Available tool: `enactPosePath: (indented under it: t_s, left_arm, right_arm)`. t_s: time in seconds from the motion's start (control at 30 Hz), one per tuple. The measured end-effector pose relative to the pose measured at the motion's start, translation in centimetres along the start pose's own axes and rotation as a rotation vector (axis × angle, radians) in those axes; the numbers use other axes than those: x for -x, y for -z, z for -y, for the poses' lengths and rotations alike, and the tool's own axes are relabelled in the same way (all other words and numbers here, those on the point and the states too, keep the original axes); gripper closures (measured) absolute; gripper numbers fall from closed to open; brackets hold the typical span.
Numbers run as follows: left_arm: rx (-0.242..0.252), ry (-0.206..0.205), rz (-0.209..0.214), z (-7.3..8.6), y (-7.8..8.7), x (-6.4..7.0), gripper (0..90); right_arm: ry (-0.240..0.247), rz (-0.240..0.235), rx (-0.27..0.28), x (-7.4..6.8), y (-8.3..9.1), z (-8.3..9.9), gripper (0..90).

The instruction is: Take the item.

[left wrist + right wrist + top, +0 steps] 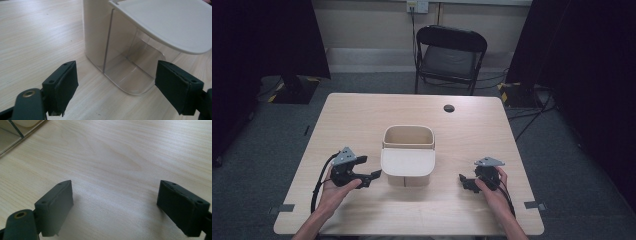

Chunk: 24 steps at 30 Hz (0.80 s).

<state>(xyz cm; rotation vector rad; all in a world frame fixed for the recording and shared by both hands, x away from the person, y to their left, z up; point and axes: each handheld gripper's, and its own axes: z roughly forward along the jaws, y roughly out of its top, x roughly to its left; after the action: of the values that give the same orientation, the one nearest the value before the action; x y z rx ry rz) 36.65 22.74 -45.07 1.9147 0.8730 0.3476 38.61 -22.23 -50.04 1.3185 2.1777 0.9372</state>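
Table [362,120], container [408,155] between spread left tongs [371,169] and right tongs [463,180].

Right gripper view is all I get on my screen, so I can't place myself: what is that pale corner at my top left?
Observer: It is a cream bin in the middle of the table. Its lid juts toward the person.
Operator: Where is the other gripper?
Observer: The left gripper sits just left of the bin, jaws open and pointed at it.
Operator: Anything in the bin?
Observer: The left gripper view shows a clear front section under the lid that looks empty.
Operator: And mine?
Observer: The right gripper is open, apart from the bin, on its right.
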Motion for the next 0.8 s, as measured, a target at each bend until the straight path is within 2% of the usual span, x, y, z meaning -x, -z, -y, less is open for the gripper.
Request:
enactPosePath:
  t_s: [0.17, 0.5, 0.67, 0.8]
  left_arm:
    - [-0.001, -0.022, 0.013, -0.16, -0.13, 0.41, 18.1]
    - [0.005, -0.016, 0.028, -0.23, -0.20, 0.50, 17.8]
    - [0.025, 0.000, 0.032, -0.27, -0.19, 0.47, 17.7]
    - [0.015, -0.003, 0.036, -0.29, -0.36, 0.58, 16.7]
  right_arm:
    - [-0.001, 0.000, 0.000, -0.01, 0.00, 0.00, 12.8]
    - [-0.003, 0.001, -0.001, -0.02, 0.00, 0.00, 12.8]
    - [-0.001, 0.000, 0.000, -0.01, 0.00, 0.00, 12.8]
    - [-0.002, 0.001, -0.001, -0.02, 0.00, 0.00, 12.8]
